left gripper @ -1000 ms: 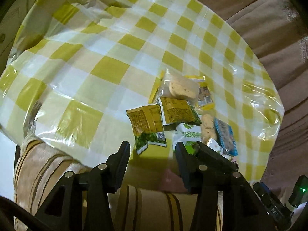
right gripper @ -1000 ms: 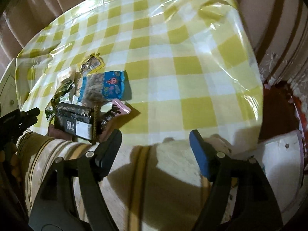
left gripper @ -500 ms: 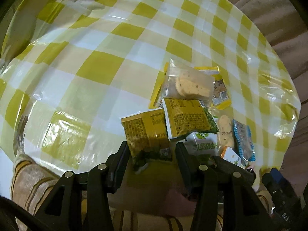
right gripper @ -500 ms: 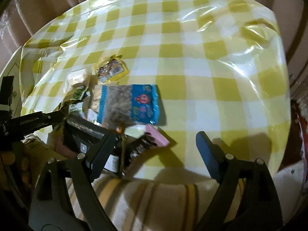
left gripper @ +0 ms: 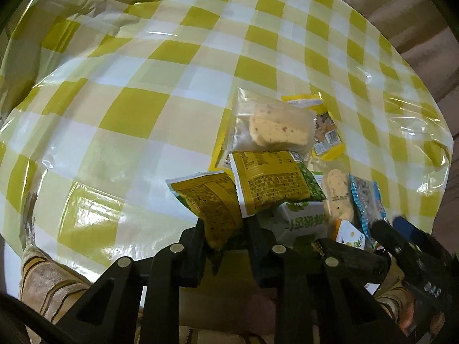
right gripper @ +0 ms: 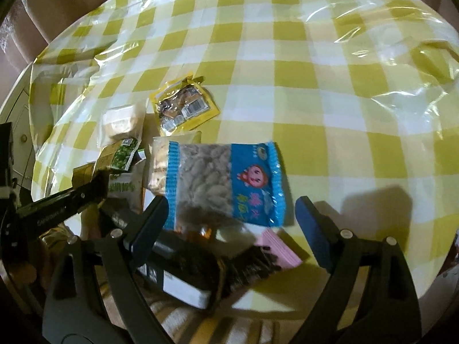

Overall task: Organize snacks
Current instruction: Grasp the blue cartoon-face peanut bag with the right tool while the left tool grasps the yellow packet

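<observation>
In the left wrist view, the left tongs (left gripper: 226,240), low in the middle of the frame, have just been closing and now pinch a yellow snack packet (left gripper: 210,203). Lifting it clear of the pile looks next.

In the right wrist view, the right tongs (right gripper: 229,218) have been opening wide around a blue snack bag (right gripper: 229,182) on the checked tabletop (right gripper: 315,86), not squeezing. Brown cushions sit behind.

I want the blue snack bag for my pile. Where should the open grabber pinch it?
Pinch the blue bag across its crimped near end, coming straight down from above with the right gripper, whose jaws have just been opening. It lies flat atop other packets, so that raised edge is probably easiest.
</observation>
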A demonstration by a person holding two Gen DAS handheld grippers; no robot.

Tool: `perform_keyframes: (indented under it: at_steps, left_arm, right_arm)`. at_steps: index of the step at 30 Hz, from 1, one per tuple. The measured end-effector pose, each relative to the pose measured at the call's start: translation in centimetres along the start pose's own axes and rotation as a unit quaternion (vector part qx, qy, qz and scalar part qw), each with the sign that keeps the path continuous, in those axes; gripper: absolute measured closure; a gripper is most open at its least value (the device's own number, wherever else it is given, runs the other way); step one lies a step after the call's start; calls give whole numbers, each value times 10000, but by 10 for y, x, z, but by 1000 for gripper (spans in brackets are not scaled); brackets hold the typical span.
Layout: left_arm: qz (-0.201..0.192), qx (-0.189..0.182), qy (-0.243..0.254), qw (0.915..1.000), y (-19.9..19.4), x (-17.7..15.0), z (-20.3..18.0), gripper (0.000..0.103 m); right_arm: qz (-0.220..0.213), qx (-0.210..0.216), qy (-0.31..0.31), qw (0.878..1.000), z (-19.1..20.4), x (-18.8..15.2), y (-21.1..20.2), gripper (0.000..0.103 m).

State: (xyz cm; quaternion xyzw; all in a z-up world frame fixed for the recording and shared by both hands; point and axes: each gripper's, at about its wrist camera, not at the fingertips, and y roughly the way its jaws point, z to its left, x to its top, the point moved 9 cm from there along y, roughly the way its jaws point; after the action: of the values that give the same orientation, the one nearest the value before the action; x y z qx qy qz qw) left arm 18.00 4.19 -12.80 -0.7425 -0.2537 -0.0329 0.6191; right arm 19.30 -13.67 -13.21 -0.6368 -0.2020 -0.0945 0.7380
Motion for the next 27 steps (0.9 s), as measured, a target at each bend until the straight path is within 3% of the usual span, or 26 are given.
perform_keyframes:
  at_steps: [15,20,22,27]
  left_arm:
    - [-210,-201,-112,9995,-10,1,2,80]
    - [-305,-238,-130,9992,-15,1,3,80]
    - [-350,-252,-141,9990,-17,2,2,80]
    - [-466,-258,-176,9984,-22,4,3,80]
  right_arm:
    - [382,-126,94,9991,1,15,40,6]
    - [350,-122,102,9993,0,17,43,13]
    - [276,-82,100,9995,1,18,40,23]
    - [164,-98,113,9998,-1,14,36,33]
